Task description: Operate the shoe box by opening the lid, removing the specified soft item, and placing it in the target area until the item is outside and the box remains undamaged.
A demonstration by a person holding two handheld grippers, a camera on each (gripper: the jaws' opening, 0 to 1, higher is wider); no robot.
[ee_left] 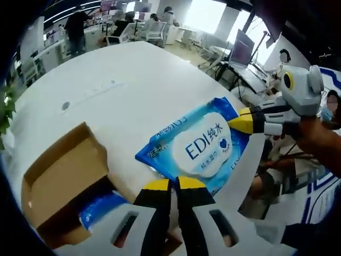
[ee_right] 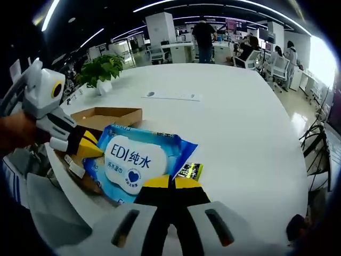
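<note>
A blue wet-wipes pack [ee_left: 205,144] with a white oval label lies flat between both grippers, just right of the open cardboard shoe box [ee_left: 64,176]. My left gripper [ee_left: 175,184] is shut on the pack's near edge. My right gripper [ee_left: 240,121] comes in from the right, shut on the pack's far corner. In the right gripper view the pack [ee_right: 133,160] sits in front of the box [ee_right: 106,114], with the right gripper [ee_right: 171,182] closed at its edge and the left gripper [ee_right: 91,145] pinching its left side. Another blue pack [ee_left: 101,208] lies inside the box.
The round white table [ee_right: 234,122] stretches wide beyond the pack. A small black-and-yellow packet [ee_right: 189,170] lies by the pack. A potted plant [ee_right: 101,68] stands at the table's far left edge. Chairs, desks and people fill the office behind.
</note>
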